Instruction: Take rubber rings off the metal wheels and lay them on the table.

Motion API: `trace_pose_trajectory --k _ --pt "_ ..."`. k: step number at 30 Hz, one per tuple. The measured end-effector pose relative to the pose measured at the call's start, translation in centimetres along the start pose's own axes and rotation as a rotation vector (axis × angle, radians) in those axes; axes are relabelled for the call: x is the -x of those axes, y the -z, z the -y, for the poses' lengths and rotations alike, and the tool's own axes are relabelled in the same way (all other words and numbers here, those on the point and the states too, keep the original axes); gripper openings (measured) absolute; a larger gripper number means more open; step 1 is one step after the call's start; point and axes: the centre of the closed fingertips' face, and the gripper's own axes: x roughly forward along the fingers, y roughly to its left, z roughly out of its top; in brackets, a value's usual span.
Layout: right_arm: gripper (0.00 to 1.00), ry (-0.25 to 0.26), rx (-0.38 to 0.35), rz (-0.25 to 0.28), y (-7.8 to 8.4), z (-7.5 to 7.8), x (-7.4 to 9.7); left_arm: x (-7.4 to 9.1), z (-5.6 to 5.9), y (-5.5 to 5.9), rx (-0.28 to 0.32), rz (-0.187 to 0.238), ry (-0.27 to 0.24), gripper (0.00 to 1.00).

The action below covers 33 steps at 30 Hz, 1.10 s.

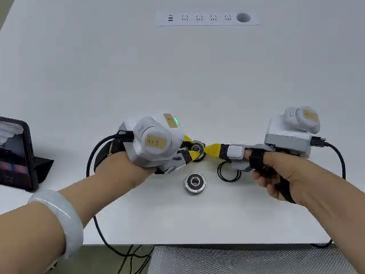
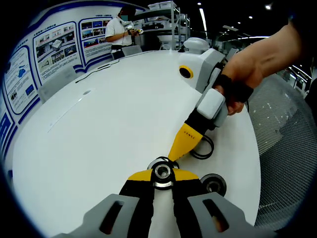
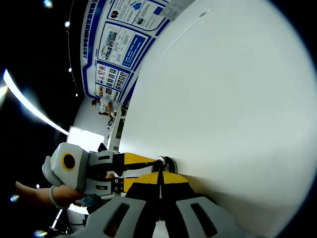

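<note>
My left gripper [image 1: 191, 150] [image 2: 162, 176] is shut on a small metal wheel [image 1: 198, 146] [image 2: 162, 171], held just above the table. The wheel carries a black rubber ring [image 2: 157, 161] round its rim. From the right, my right gripper [image 1: 209, 150] [image 3: 159, 174] meets the wheel [image 3: 166, 162] with its yellow tips closed on the edge of that ring. A second wheel [image 1: 194, 183] [image 2: 214, 183], its black ring still on, lies flat on the table nearer me. Loose black rubber rings [image 1: 228, 172] [image 2: 204, 148] lie on the table under the right gripper.
A phone on a stand [image 1: 15, 154] sits at the left table edge. A white power strip [image 1: 207, 18] lies at the far side. Black cables [image 1: 98, 157] trail from both grippers. A person stands far off in the room [image 2: 121, 27].
</note>
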Motion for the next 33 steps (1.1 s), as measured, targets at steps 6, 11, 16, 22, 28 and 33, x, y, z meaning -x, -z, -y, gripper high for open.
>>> trace_pose_trajectory --k 6,11,16,22,28,33 --pt "0.01 -0.005 0.003 -0.001 0.0 -0.2 0.0 0.0 0.0 -0.1 0.001 0.001 0.001 0.13" --pt "0.01 -0.009 0.006 0.0 0.0 -0.3 0.0 0.0 0.0 0.0 0.001 0.001 0.001 0.13" --pt "0.01 -0.013 0.006 0.001 0.0 -0.4 -0.1 0.0 0.0 0.0 0.001 0.002 0.002 0.13" --pt "0.01 -0.016 0.007 0.001 -0.1 -0.4 -0.1 0.0 0.0 -0.1 0.0 0.002 0.002 0.13" --pt "0.01 -0.024 0.007 0.001 0.0 -0.7 -0.2 0.0 0.0 0.0 0.001 0.002 0.002 0.13" --pt "0.01 -0.046 -0.004 0.005 -0.1 -1.3 -0.3 0.0 0.0 0.0 0.001 0.002 0.002 0.13"
